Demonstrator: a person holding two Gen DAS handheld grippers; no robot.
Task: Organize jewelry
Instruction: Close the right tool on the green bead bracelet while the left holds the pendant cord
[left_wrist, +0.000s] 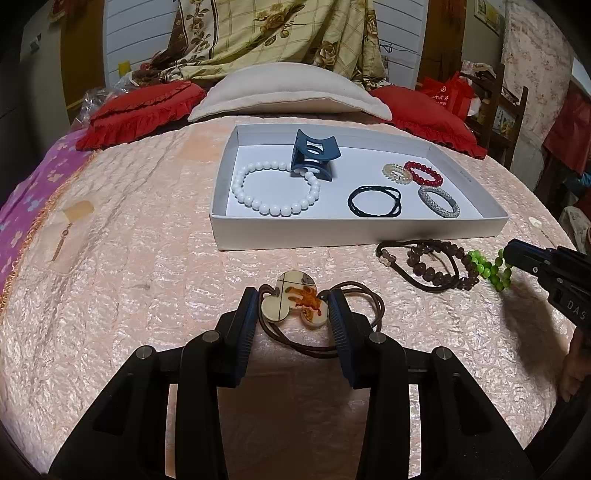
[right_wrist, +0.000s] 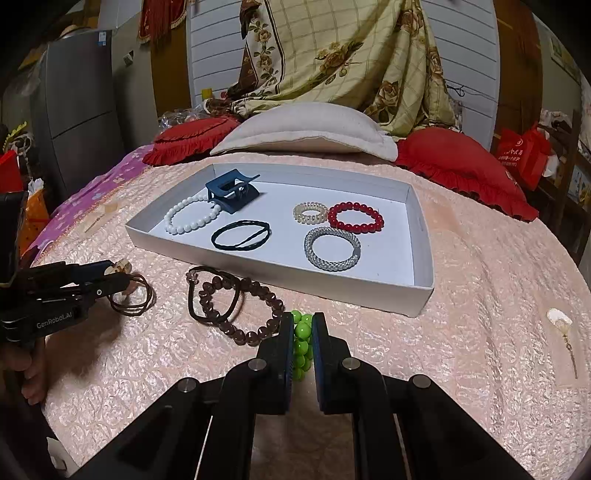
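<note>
A white tray (left_wrist: 369, 230) (right_wrist: 280, 284) on the bed holds a white bead bracelet (left_wrist: 275, 190), a blue claw clip (left_wrist: 312, 155), a black hair tie (left_wrist: 375, 201), a spiral tie (left_wrist: 397, 172), a red bead bracelet (left_wrist: 423, 173) and a silver bangle (left_wrist: 439, 201). My left gripper (left_wrist: 293, 308) has its jaws around a cream and orange charm (left_wrist: 295, 302) on a brown hair tie (left_wrist: 365, 314), pads touching it. My right gripper (right_wrist: 303, 332) is shut on a green bead bracelet (right_wrist: 302, 339) (left_wrist: 487, 269). A brown bead bracelet (right_wrist: 240, 314) and a brown cord tie (right_wrist: 214, 295) lie between them.
The bed has a pink quilted cover (left_wrist: 147, 258). Red cushions (left_wrist: 140, 110) and a beige pillow (left_wrist: 291, 92) lie behind the tray. An earring card (right_wrist: 565, 343) lies at the right, another (left_wrist: 70, 225) at the left.
</note>
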